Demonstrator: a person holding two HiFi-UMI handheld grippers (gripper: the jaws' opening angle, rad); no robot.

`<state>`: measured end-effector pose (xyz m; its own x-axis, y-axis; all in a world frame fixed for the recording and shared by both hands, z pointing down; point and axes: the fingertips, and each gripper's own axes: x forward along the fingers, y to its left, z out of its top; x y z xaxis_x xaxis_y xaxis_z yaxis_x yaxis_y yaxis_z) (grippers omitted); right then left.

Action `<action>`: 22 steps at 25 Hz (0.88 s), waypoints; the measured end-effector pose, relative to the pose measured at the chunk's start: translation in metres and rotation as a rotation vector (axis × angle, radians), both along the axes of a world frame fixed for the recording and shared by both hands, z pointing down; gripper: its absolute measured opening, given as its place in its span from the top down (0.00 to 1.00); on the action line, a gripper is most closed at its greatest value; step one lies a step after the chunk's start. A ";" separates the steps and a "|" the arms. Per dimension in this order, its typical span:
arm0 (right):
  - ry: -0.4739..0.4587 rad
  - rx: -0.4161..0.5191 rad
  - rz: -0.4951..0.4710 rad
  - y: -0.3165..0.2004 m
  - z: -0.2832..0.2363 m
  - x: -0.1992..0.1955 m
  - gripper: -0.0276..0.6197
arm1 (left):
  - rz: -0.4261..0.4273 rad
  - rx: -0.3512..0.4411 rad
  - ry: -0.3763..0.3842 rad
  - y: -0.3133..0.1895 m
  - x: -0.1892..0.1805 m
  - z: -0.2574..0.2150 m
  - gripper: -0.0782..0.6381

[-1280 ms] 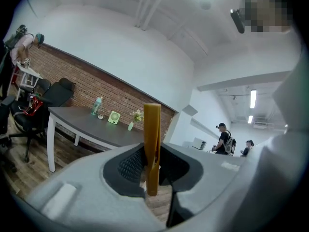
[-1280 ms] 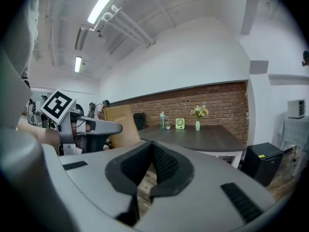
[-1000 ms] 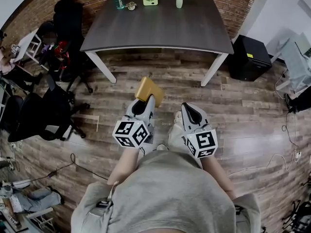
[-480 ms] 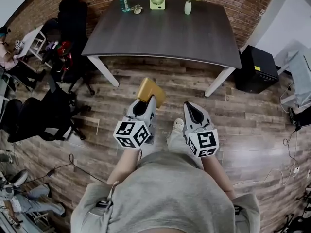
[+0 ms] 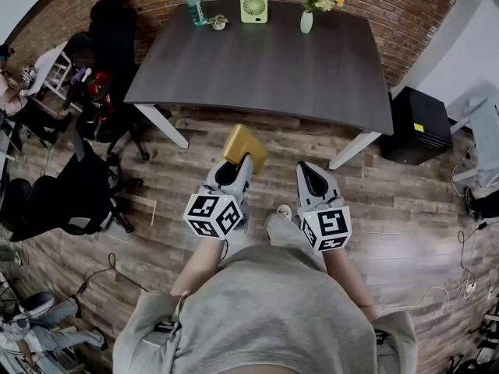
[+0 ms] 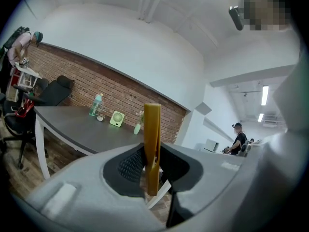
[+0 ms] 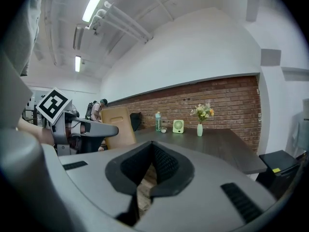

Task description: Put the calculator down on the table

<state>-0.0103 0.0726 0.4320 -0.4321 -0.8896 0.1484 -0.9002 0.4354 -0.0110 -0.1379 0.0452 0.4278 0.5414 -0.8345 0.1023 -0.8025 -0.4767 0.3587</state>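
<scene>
A flat golden-yellow calculator [image 5: 244, 146] stands on edge between the jaws of my left gripper [image 5: 238, 162], which is shut on it above the wooden floor. In the left gripper view the calculator [image 6: 152, 124] shows edge-on, pinched between the dark pads. My right gripper [image 5: 306, 173] is held level beside it, shut with nothing in it. From the right gripper view the calculator [image 7: 117, 126] is seen at the left. The dark table [image 5: 265, 65] lies ahead of both grippers, a short way off.
A bottle [image 5: 192, 3], a small green fan [image 5: 253, 8] and a vase of flowers [image 5: 307, 19] line the table's far edge by the brick wall. Office chairs [image 5: 70, 193] crowd the left. A black box [image 5: 421, 127] stands at the right, and cables lie on the floor.
Both grippers and the calculator have moved forward toward the table, which now shows larger and nearer in the head view. The grip on the calculator is unchanged.
</scene>
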 end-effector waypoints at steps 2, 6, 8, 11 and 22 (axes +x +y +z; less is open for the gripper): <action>0.002 -0.008 -0.007 -0.017 0.000 0.004 0.95 | -0.004 -0.004 -0.003 -0.017 0.005 -0.002 0.77; -0.001 -0.017 -0.017 -0.052 -0.004 0.020 0.95 | -0.018 -0.007 -0.006 -0.050 0.020 -0.006 0.77; -0.001 -0.017 -0.021 -0.070 -0.008 0.031 0.95 | -0.025 -0.008 -0.006 -0.067 0.029 -0.010 0.77; 0.001 -0.016 -0.029 -0.092 -0.012 0.045 0.95 | -0.033 -0.007 -0.009 -0.087 0.042 -0.014 0.77; 0.001 -0.014 -0.067 -0.147 -0.011 0.068 0.95 | -0.058 -0.006 -0.011 -0.136 0.070 -0.013 0.77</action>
<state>0.0579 -0.0747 0.4210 -0.4901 -0.8566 0.1612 -0.8692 0.4942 -0.0163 -0.0682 -0.0912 0.4152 0.4913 -0.8636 0.1130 -0.8324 -0.4274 0.3527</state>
